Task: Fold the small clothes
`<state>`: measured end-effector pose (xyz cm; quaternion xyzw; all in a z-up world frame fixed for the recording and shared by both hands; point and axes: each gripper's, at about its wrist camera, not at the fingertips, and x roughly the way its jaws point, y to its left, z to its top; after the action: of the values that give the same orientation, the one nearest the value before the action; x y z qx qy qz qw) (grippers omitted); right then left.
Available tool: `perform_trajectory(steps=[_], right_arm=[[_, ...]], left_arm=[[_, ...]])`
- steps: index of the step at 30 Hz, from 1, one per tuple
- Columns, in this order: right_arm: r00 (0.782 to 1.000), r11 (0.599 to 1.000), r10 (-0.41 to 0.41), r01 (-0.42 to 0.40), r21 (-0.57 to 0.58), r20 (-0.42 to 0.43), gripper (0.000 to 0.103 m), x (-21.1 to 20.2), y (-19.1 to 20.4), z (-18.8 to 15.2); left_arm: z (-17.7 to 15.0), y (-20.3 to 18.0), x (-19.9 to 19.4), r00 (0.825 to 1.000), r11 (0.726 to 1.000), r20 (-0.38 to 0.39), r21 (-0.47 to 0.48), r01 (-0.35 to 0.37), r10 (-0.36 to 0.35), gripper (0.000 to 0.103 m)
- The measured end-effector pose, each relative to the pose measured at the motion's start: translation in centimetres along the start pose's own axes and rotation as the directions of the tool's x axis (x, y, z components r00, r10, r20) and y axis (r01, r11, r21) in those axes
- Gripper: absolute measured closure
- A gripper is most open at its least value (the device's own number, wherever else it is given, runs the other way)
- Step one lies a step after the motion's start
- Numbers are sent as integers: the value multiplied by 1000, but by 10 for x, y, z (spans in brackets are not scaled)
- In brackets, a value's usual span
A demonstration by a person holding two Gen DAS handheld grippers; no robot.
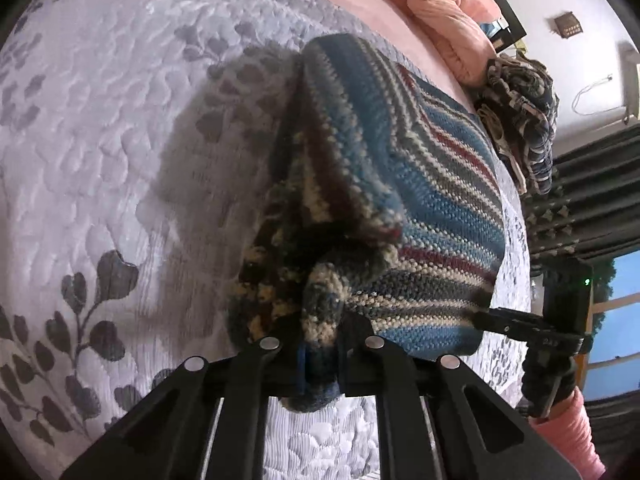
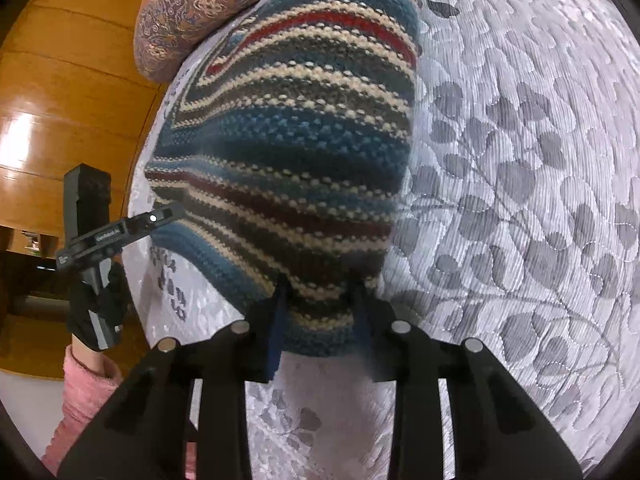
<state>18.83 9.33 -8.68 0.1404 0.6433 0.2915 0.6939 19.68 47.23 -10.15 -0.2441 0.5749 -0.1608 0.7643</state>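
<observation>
Striped knit (image 1: 420, 184) lifted above quilt (image 1: 100, 120), left gripper (image 1: 320, 354) and right gripper (image 2: 318, 328) each pinching an edge. Fold looks mid-way: not laid flat yet. Other clothes (image 1: 520, 120) still piled nearby.

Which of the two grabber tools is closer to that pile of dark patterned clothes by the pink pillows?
Right, probably. The right gripper shows on the same side of the striped knit garment as the clothes pile. The left gripper grips the garment's other corner, farther from the pile.
</observation>
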Motion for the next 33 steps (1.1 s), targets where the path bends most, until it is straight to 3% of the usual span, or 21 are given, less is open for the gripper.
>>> perform_trajectory(steps=[6,8,10,12,15,20,24,28,33], right_arm=[[1000,999,-28,28,-30,7,71,1,4,-3],[999,999,-31,31,-33,10,69,-2,7,-3],[1000,999,-20,21,-38,16,69,-8,10,-2],[1000,999,-14,15,-43,22,67,-11,12,-1],[1000,1000,-4,5,-28,18,65,-9,9,-1],[1000,1000,-11,11,-27,10,65,-5,6,-3],[1000,1000,-14,14,-24,7,65,-1,7,-2],[1000,999,-26,26,-24,7,65,0,7,0],[1000,1000,-24,24,-18,5,64,2,3,0]], left_arm=[[2,-3,-5,999,999,13,-16,51,-51,84],[5,-6,-17,998,998,30,-6,59,-59,75],[9,-14,-29,996,998,69,19,62,-64,58],[12,-21,-40,991,996,108,36,78,-82,54],[19,-24,-44,984,992,132,18,121,-122,52],[29,-17,-22,990,996,119,-39,78,-73,53],[31,-12,-13,991,998,126,-39,47,-41,61],[31,-6,-8,993,999,117,-32,38,-34,62],[29,2,-6,990,996,122,-43,79,-74,62]])
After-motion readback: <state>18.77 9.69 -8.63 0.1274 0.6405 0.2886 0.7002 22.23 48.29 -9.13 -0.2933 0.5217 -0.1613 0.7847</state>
